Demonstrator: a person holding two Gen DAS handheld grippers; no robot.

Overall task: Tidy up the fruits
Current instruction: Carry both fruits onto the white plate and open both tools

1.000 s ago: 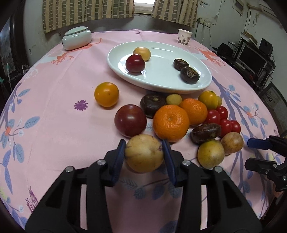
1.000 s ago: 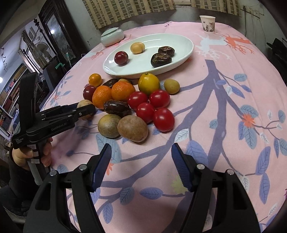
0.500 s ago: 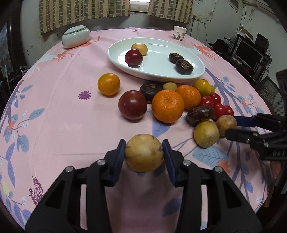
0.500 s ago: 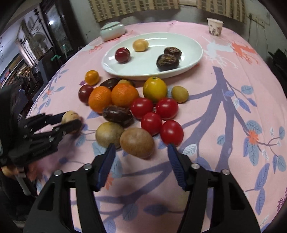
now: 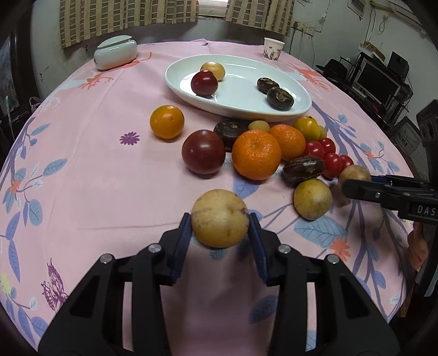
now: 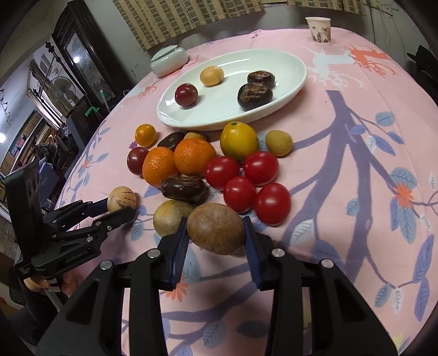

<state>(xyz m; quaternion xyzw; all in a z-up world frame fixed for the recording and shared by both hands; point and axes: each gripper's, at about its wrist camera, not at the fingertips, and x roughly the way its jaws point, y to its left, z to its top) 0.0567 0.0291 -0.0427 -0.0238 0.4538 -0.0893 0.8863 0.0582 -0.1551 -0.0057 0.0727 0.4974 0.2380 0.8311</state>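
**Both grippers clamped on fruit at the near edge of the heap**

The left gripper (image 5: pixel 220 228) is clenched on a pale yellow-tan round fruit (image 5: pixel 219 218), its blue pads pressed to both sides; the fruit sits apart from the heap, nearer the camera, over the pink floral cloth of the counter (image 5: pixel 90 169). The right gripper (image 6: pixel 216 232) has just been closing, and its blue pads now press the flanks of a brown egg-shaped fruit (image 6: pixel 215 231) at the near edge of the pile.

Touching that brown fruit on its left is a dull green-yellow round fruit (image 6: pixel 168 219). Just behind lies a dark brown wrinkled oblong fruit (image 6: pixel 183 189), and to the right four red cherry tomatoes (image 6: pixel 247 182) cluster together. Farther back are two orange mandarins (image 6: pixel 178 161), a yellow-orange citrus (image 6: pixel 238 141), a small olive-yellow fruit (image 6: pixel 279 143), a dark red plum (image 6: pixel 137 160) and a small orange round fruit (image 6: pixel 145 134) standing a little apart.

Beyond the heap, a white oval ceramic plate (image 6: pixel 284 63) holds a dark red plum, a tan round fruit and two dark brown ridged fruits. A lidded white ceramic dish (image 6: pixel 169 60) and a patterned paper cup (image 6: pixel 319 26) stand near the far edge.
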